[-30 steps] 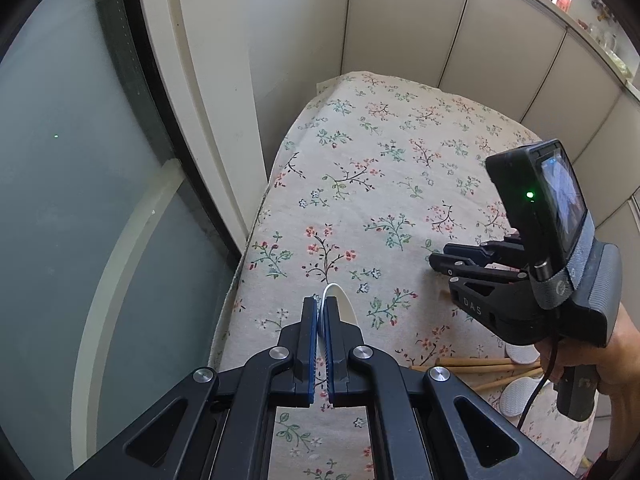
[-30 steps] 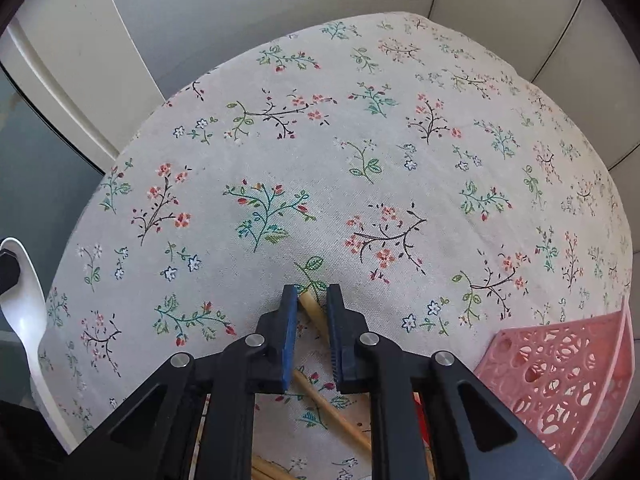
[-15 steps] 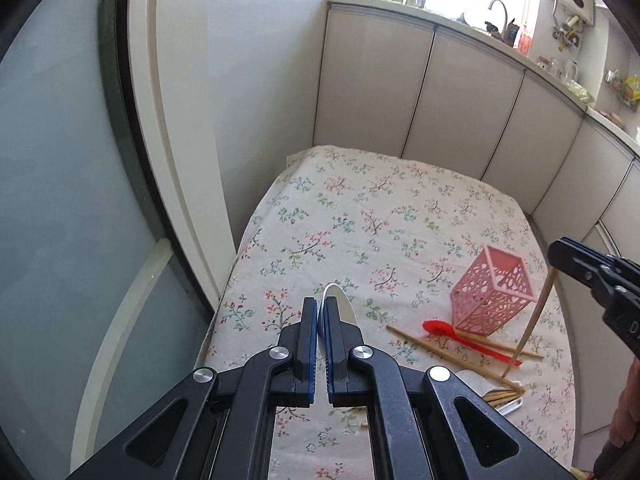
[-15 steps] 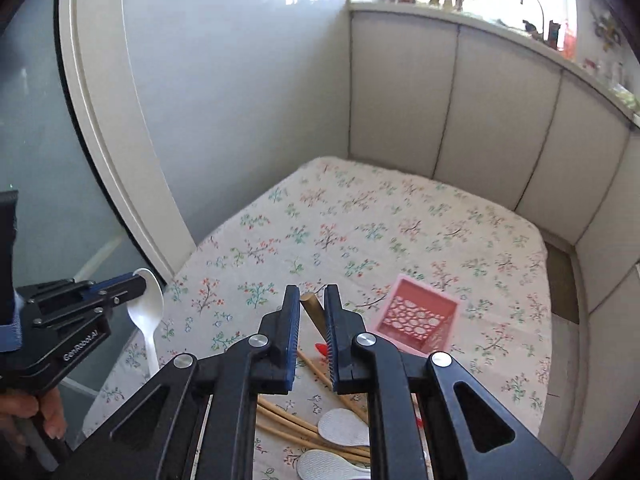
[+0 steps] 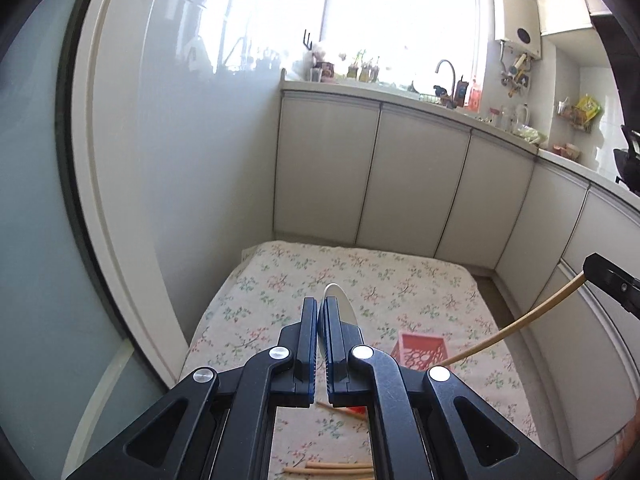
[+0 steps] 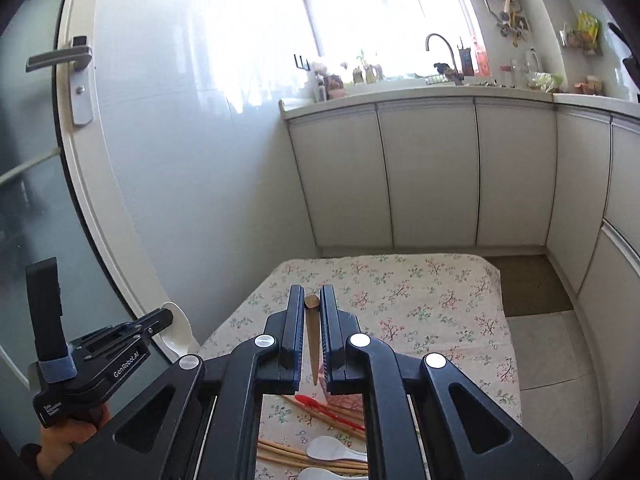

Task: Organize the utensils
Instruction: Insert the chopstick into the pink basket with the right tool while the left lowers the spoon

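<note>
Lifting both loads clear now, and I have them high over the flowered tablecloth. My left gripper is pressed tight on the white spoon, whose bowl sticks out past the tips; from the right camera I see that same spoon off the table's left edge. My right gripper has just been closing, and the chopstick sits pinched between its pads, butt end showing at the tips; from the left camera the chopstick slants down towards the pink basket.

A second ago both cameras were nose-down at the cloth; now they look out across the table to the cabinets and window, so both pieces are up off the pile. That means the picking is done for this pair, and I judge the drop into the basket comes next.

Left on the cloth near the table's front edge: more chopsticks, two white spoons and a red spoon. Plenty to go. The basket lies near the table's right side, partly hidden behind my grippers, so I cannot tell how it stands.
</note>
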Motion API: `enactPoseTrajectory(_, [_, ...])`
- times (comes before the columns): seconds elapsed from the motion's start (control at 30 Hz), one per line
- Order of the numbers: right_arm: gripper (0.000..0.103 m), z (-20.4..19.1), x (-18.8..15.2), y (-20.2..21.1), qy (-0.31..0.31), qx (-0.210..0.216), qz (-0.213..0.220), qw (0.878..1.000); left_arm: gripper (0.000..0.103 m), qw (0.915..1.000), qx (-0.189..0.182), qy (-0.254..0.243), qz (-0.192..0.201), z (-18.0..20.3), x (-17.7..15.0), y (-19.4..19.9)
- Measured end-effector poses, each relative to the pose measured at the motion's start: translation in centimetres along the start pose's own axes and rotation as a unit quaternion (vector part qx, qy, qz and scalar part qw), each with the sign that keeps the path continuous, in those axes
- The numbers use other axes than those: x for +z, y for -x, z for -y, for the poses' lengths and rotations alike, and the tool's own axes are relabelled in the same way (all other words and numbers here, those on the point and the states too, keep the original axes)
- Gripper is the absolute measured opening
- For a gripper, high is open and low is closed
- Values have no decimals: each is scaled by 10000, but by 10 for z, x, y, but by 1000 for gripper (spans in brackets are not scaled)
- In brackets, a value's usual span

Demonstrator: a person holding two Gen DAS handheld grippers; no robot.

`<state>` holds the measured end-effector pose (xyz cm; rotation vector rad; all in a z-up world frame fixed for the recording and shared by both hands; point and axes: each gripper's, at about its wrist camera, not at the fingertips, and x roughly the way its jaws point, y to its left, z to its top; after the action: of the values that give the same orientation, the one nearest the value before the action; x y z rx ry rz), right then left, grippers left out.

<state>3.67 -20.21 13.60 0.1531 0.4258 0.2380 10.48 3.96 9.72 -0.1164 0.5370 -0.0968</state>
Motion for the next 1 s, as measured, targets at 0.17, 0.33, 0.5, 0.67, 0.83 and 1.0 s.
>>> enactPoseTrajectory(0.17, [8,13,21,7,11,-180,262,9995,3,9991,-136,-49,394,25,26,-12])
enactPoseTrajectory(0.33, [8,28,25,-16,-5,-259,134,9996,3,9964,-212,-390,723,57,31,-48])
enactPoseTrajectory(0.5, [8,43,9,-59,-86,-274,-333,9990,3,9922,-246,-951,771,89,13,-93])
enactPoseTrajectory(0.67, [8,58,-9,-98,-225,-248,-838,9959,3,9913,-292,-1177,514,99,-6,-132])
enactPoseTrajectory(0.83, [8,69,-17,-118,-320,-219,-1066,9935,3,9895,-321,-1349,403,104,-17,-147])
enactPoseTrajectory(1.0, [8,72,-17,-121,-358,-140,-1101,9932,5,9900,-410,-1323,279,102,-17,-151])
